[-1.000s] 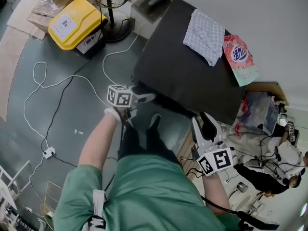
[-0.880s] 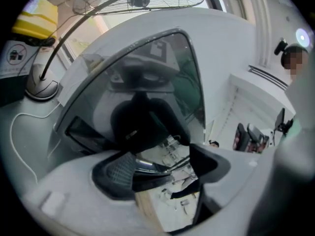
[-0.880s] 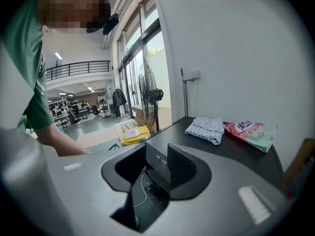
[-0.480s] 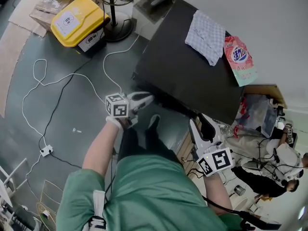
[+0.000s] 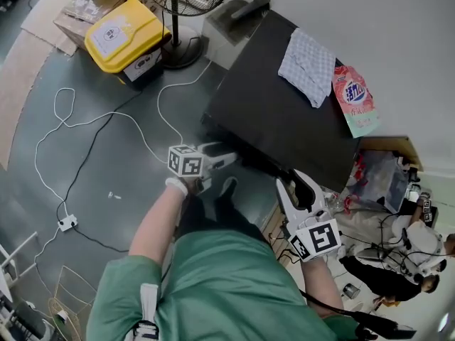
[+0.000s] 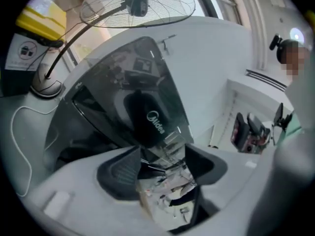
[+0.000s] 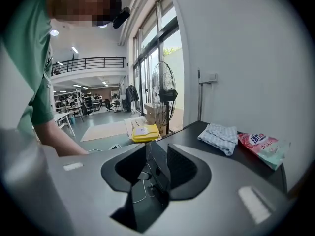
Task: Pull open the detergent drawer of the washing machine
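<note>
Left gripper (image 5: 223, 156) at washer (image 5: 284, 112) front, jaws opening, glossy panel between them, ungripped, right gripper (image 5: 296, 183) jaws apart, empty.

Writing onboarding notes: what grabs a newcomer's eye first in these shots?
The black washing machine fills the head view's middle, a checked cloth and a pink pouch lying on its top by the wall. On the floor at upper left sits a bright yellow box beside a standing fan.

Two handheld tools held out ahead.
The left tool (image 5: 222, 156), on an outstretched forearm (image 5: 160, 222), points level, jaws opening with nothing clamped; the right tool (image 5: 295, 181) tilts downward, jaws apart.
</note>
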The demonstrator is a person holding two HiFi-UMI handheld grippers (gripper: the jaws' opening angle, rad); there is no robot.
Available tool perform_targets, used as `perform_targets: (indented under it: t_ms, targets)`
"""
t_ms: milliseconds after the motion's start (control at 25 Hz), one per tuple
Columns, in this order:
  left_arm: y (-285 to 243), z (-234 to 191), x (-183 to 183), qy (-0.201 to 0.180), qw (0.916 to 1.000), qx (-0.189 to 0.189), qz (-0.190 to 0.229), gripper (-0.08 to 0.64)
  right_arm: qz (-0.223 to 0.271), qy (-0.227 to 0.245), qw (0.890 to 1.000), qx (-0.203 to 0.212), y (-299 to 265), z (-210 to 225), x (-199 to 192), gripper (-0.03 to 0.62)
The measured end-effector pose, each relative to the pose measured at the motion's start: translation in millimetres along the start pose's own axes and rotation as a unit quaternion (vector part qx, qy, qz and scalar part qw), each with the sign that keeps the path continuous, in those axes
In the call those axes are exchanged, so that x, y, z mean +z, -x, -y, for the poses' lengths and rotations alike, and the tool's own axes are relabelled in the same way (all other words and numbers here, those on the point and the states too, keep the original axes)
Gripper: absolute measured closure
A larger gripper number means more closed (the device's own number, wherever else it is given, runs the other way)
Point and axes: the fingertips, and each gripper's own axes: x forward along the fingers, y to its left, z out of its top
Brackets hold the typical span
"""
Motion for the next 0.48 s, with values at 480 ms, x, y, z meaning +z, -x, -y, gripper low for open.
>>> perform_targets:
  t_ms: [480]
  targets:
    - [-25, -24, 23, 0.016, 0.9997, -0.02, -0.003, 0.213, -0.016, -0.024, 1.0, -0.011, -3, 16, -19, 0.472]
